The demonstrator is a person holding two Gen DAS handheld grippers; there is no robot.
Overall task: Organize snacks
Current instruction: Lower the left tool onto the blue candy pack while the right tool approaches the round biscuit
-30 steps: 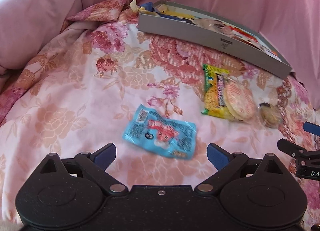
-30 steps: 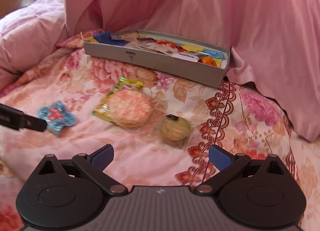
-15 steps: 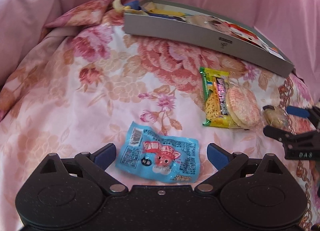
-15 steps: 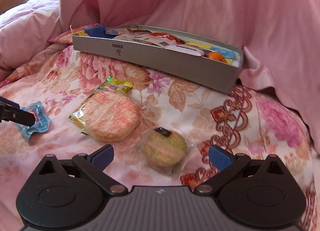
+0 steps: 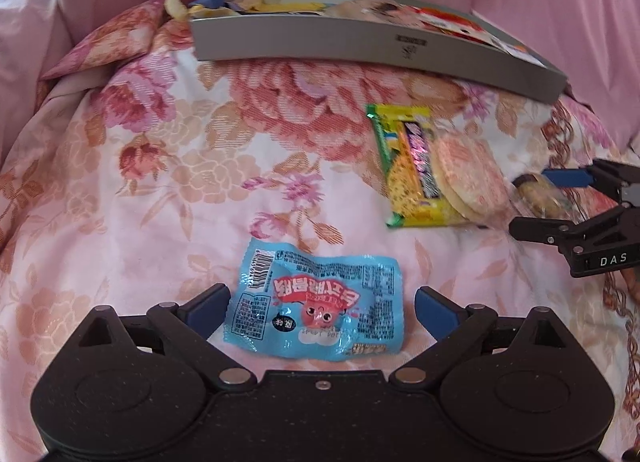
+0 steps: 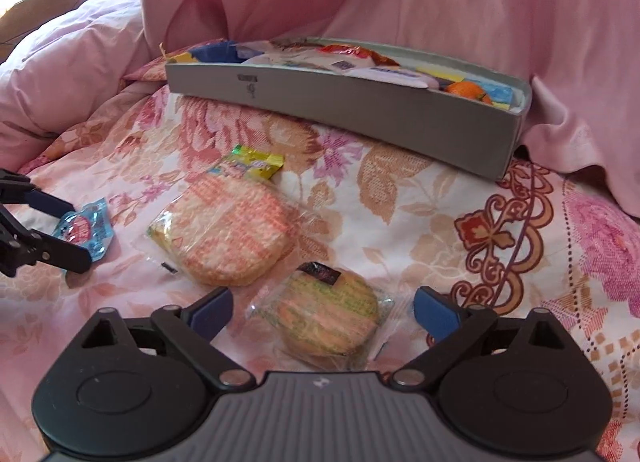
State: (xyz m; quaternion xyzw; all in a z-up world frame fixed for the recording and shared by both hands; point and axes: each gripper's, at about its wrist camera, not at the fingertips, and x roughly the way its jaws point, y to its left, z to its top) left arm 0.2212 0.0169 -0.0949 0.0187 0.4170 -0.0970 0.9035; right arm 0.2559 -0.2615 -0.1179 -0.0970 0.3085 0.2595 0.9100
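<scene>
bright daylight | pink cast | soft shadows | fisheye-bent edges | sharp

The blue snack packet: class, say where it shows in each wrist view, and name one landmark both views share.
Left wrist view: the blue snack packet lies bottom centre, between the open left gripper fingers.
Right wrist view: it lies at the far left edge, between the same fingers.
Shared landmark: the grey box of snacks.

Looks like a bedroom at home. Working right on a bed: floral bedspread (image 5: 192, 150) in pink and peach, puffy pink duvet (image 6: 72, 74) bunched up behind and to the side. Wrapped snacks lying loose on the fabric, plus a grey box (image 6: 360, 102) stuffed with more. Bit of wooden floor (image 6: 48, 10) in one corner.
</scene>
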